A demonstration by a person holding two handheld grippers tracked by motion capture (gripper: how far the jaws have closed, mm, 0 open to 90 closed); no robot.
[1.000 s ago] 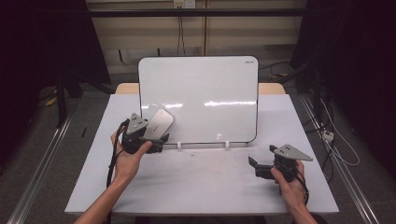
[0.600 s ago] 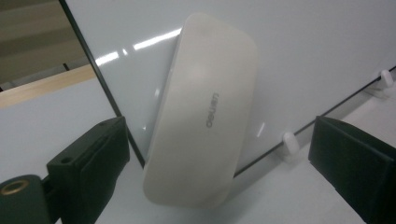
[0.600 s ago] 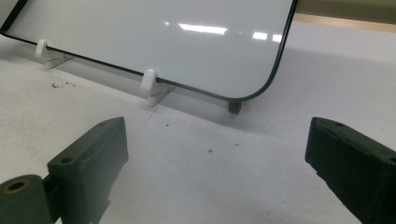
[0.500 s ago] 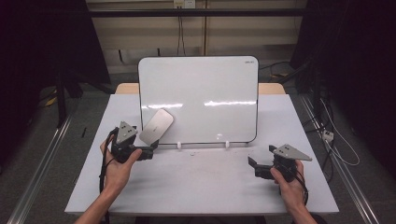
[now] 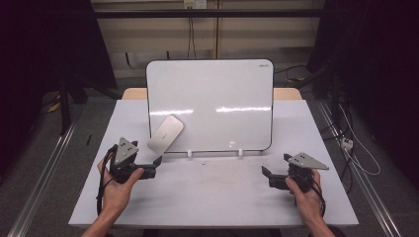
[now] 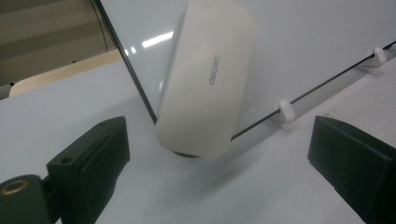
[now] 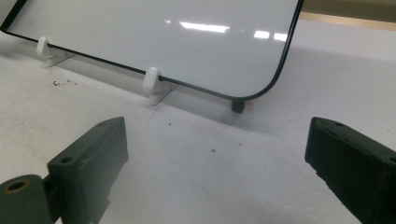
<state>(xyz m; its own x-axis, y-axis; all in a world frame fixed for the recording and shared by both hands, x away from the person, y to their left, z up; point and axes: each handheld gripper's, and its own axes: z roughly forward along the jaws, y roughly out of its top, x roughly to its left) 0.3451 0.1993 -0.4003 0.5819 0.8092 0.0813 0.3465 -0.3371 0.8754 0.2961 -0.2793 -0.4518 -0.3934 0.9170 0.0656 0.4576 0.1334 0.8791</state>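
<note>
Left gripper view: smooth rounded cream plastic eraser [image 6: 205, 79] stuck on glossy whiteboard [image 6: 317, 42]; both grippers' jaws wide open, empty.

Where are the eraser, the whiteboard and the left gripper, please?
eraser [image 6: 205, 84], left gripper view, middle of its pale back.
whiteboard [image 5: 217, 98], high view, bare white face.
left gripper [image 5: 159, 160], high view, between its jaw tips.

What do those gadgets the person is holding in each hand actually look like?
Both tongs are black. The left tongs and right tongs each carry a grey three-cornered plate on top. Their jaws are thick, blocky black pads, and a brass-coloured threaded hole sits at the base. A black cable trails from the left one. The forearms are bare, with no sleeves showing.
</note>
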